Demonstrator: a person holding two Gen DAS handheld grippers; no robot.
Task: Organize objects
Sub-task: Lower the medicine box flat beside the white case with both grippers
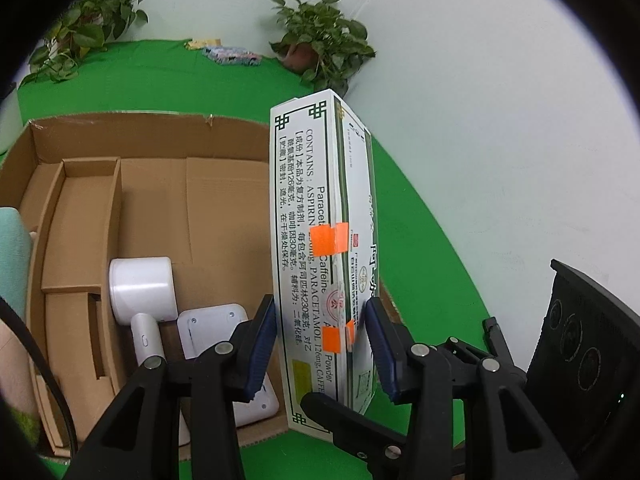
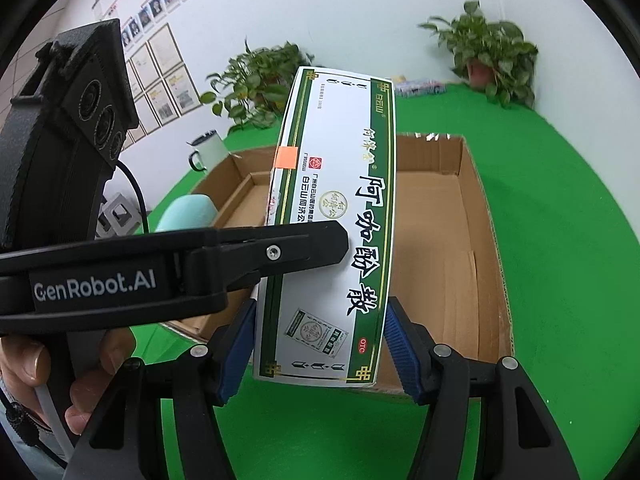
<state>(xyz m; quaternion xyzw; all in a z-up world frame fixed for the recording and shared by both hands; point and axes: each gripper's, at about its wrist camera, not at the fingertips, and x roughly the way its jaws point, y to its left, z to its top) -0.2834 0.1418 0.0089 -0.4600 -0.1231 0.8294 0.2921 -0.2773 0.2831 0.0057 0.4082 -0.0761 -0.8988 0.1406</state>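
Observation:
A white and green medicine box (image 1: 320, 248) with orange tape is held on edge above the right side of an open cardboard box (image 1: 168, 140). My left gripper (image 1: 322, 340) is shut on the medicine box, blue pads on both faces. In the right wrist view my right gripper (image 2: 320, 344) is also shut on the medicine box (image 2: 340, 216), pads on its two long edges. The left gripper's finger (image 2: 280, 252) crosses the medicine box's face there. The cardboard box (image 2: 480, 208) lies beyond.
Inside the cardboard box lie a white hair dryer (image 1: 144, 292), a white flat device (image 1: 212, 328) and cardboard inserts (image 1: 80, 220). A pale teal roll (image 2: 186, 212) sits at its left. Potted plants (image 1: 320, 40) (image 2: 492, 52), a mug (image 2: 208, 150) and small packets (image 1: 232, 55) stand on the green table.

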